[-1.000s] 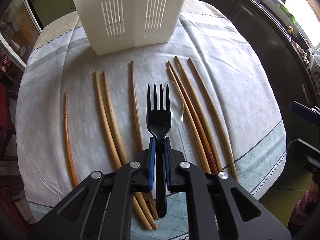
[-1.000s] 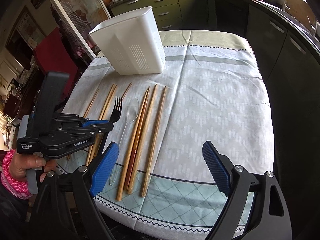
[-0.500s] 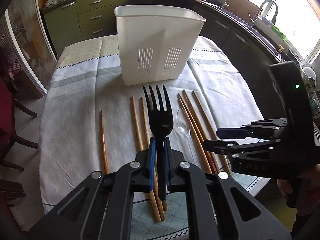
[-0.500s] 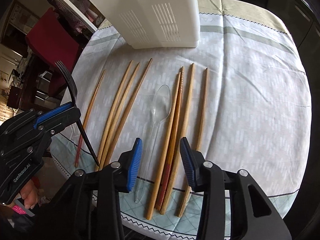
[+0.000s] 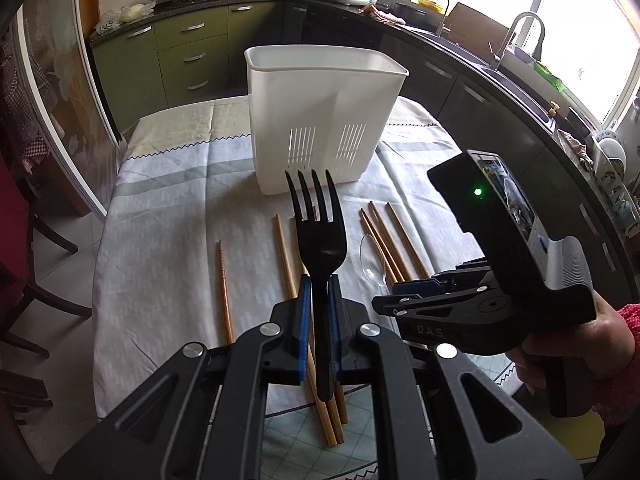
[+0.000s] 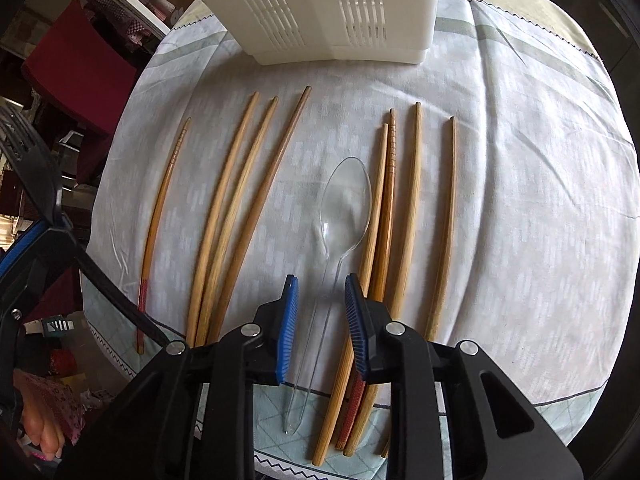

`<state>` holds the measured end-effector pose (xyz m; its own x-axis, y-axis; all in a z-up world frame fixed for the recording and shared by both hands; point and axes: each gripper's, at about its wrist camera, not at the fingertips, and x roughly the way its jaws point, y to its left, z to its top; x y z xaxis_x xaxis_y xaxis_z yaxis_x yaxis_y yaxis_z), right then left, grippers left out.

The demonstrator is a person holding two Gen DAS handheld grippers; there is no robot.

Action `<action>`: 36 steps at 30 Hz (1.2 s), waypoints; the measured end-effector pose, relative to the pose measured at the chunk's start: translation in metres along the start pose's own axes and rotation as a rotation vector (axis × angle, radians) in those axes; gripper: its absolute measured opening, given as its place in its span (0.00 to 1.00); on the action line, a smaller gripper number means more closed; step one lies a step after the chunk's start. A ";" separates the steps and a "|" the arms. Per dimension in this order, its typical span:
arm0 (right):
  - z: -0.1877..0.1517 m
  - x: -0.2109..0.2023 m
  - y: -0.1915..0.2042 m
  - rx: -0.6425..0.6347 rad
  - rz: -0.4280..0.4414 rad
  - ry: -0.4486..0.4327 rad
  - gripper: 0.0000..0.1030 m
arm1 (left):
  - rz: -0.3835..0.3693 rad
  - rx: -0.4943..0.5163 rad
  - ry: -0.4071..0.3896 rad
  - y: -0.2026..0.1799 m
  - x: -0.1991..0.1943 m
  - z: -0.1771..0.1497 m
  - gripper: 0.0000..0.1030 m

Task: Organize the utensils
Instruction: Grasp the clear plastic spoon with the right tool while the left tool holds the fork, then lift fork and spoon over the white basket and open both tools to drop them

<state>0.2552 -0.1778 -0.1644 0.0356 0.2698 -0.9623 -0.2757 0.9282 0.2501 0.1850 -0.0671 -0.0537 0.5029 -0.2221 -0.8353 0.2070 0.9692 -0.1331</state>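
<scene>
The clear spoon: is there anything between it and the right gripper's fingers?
Nothing visible blocks it. The right gripper is open with the clear spoon handle lying in the gap between its fingers. The nearest chopsticks lie just to the right of the handle, close beside the right finger.

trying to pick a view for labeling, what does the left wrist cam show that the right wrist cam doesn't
Only the left wrist view shows the white utensil holder's open top rim, the kitchen counter with sink faucet, and the left gripper shut on the black fork's handle.

Only the right wrist view shows the whole clear plastic spoon, its handle between the open right gripper's jaws.

Both show the holder, wooden chopsticks and tablecloth.
</scene>
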 end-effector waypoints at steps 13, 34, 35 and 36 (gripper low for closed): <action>-0.002 -0.024 0.019 -0.036 0.058 -0.128 0.09 | -0.012 -0.002 -0.037 0.006 -0.015 0.008 0.08; 0.099 -0.233 -0.005 -0.017 0.106 -1.058 0.09 | 0.084 -0.004 -0.566 0.006 -0.058 0.174 0.08; 0.108 -0.231 -0.005 -0.019 0.083 -1.080 0.09 | 0.093 -0.004 -0.573 0.006 -0.052 0.176 0.08; 0.115 -0.227 -0.003 -0.026 0.057 -1.099 0.09 | 0.102 0.000 -0.574 0.007 -0.046 0.177 0.08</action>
<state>0.3585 -0.2125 0.0657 0.8542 0.4055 -0.3255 -0.3242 0.9047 0.2764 0.3112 -0.0690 0.0783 0.8947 -0.1495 -0.4210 0.1335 0.9888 -0.0674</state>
